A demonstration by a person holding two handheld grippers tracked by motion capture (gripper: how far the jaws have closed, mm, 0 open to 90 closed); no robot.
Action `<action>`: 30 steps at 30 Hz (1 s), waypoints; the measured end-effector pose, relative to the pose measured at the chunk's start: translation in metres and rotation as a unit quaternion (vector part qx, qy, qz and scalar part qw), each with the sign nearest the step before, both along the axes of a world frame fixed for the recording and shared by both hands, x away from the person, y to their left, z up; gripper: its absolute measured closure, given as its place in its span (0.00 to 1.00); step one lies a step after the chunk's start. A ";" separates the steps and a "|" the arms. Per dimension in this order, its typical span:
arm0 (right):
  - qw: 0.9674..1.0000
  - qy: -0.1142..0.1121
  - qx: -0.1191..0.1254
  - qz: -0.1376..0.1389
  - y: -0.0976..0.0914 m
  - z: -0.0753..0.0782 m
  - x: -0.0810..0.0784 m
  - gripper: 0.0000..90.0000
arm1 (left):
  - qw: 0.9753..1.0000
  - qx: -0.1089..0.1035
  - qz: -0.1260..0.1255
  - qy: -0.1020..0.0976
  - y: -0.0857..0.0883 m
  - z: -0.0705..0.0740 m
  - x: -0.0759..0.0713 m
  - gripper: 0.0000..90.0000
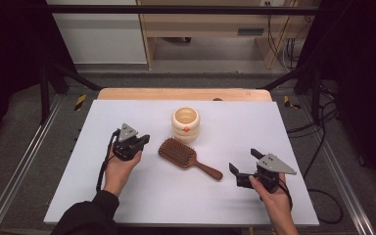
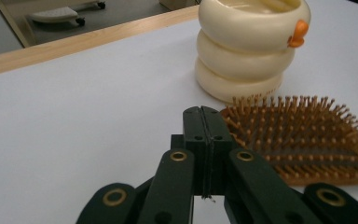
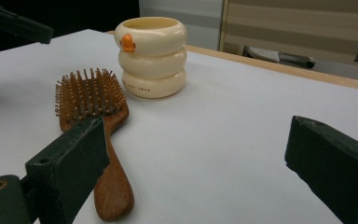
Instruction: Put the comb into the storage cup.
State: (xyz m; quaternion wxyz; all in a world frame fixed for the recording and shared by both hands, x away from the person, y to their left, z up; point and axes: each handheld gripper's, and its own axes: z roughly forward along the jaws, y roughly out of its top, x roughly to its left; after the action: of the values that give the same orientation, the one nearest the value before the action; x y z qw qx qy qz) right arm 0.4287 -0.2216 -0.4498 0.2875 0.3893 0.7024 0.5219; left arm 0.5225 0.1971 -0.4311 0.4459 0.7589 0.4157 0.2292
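So the brush is lying flat on the white table, bristles up, right between the two tongs; its long axis runs diagonally in the high view, with the paddle head pointing toward the left gripper and the far side of the table, and the handle pointing toward the right gripper and the person's side; the handle tip stops a little short of the right gripper.

Left gripper is clenched tight, jaws pressed flat against each other with nothing caught between them; in the left gripper view you can see the closed tips sitting just beside the edge of the brush head, off to the tips' right, and I can't tell if they actually touch the bristles or just sit close; the hand holds it low over the table.

Right gripper is released, jaws spread wide with only bare table between them; in the right gripper view the brush runs lengthwise away from the camera next to its left jaw, handle nearest, head farther off.

Beyond the brush head there's a cream cup shaped like stacked rings with a small orange beak on it; it stands upright, just past the brush on the far side, well apart from the right gripper.
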 end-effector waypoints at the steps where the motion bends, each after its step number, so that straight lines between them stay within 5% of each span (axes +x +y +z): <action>1: 1.000 -0.002 -0.003 0.001 0.000 0.000 -0.001 0.07 | 1.000 -0.008 0.003 0.005 -0.002 -0.001 0.004 1.00; 11: 1.000 -0.002 -0.013 -0.007 -0.001 -0.001 -0.005 0.07 | 0.998 0.023 -0.001 0.050 -0.014 -0.022 0.028 1.00; 25: 1.000 -0.001 -0.018 -0.003 0.001 -0.001 -0.005 0.07 | 0.997 0.023 -0.010 0.068 -0.021 -0.030 0.037 1.00; 29: 1.000 0.003 -0.022 -0.002 0.002 -0.002 -0.004 0.07 | 0.997 0.046 -0.014 0.066 -0.025 -0.032 0.041 1.00; 30: 1.000 0.004 -0.024 0.001 0.003 -0.003 -0.004 0.07 | 0.997 0.035 -0.014 0.072 -0.023 -0.033 0.043 1.00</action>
State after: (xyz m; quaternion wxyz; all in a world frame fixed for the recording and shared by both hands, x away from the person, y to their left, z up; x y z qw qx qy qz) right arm 0.4245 -0.2184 -0.4524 0.2936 0.3836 0.7164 0.5034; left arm 0.5652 0.1737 -0.4646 0.3906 0.7945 0.4279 0.1818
